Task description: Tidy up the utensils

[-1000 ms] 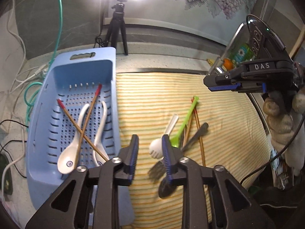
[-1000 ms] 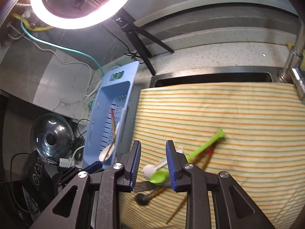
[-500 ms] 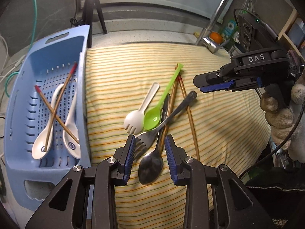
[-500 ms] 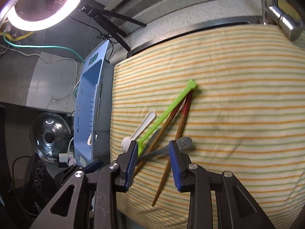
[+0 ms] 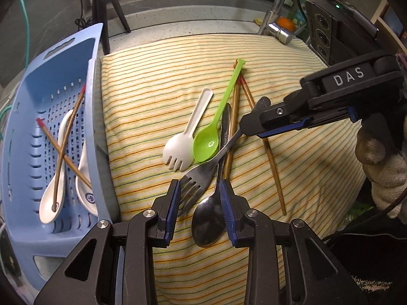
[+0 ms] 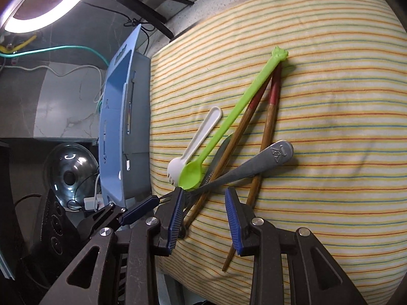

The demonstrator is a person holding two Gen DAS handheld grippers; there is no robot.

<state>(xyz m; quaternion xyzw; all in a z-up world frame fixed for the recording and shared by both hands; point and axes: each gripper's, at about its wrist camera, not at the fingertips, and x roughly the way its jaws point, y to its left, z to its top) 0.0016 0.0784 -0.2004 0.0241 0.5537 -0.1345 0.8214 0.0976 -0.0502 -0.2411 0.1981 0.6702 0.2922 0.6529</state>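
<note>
A pile of utensils lies on the striped cloth (image 5: pixel 152 96): a white spork (image 5: pixel 183 139), a green spoon (image 5: pixel 211 132), a metal fork (image 5: pixel 201 178), a metal spoon (image 5: pixel 209 218) and two wooden chopsticks (image 5: pixel 269 152). My left gripper (image 5: pixel 199 203) is open, its jaws either side of the fork tines and the metal spoon's bowl. My right gripper (image 6: pixel 203 213) is open, low over the fork handle (image 6: pixel 254 162) and chopsticks (image 6: pixel 264 139); in the left wrist view it (image 5: pixel 257 129) comes in from the right. The blue basket (image 5: pixel 25 228) at left holds two white spoons (image 5: pixel 56 193) and two chopsticks (image 5: pixel 63 150).
A tap (image 5: pixel 277 23) stands behind the cloth at the right. A tripod (image 5: pixel 101 5) and ring light (image 6: pixel 43 5) stand at the back. A pot lid (image 6: pixel 68 172) and cables (image 6: pixel 58 50) lie left of the basket.
Both grippers have come down and closer to the pile. The left one now straddles the fork and metal spoon; the right one has moved in over the fork handle. No utensil has moved.
</note>
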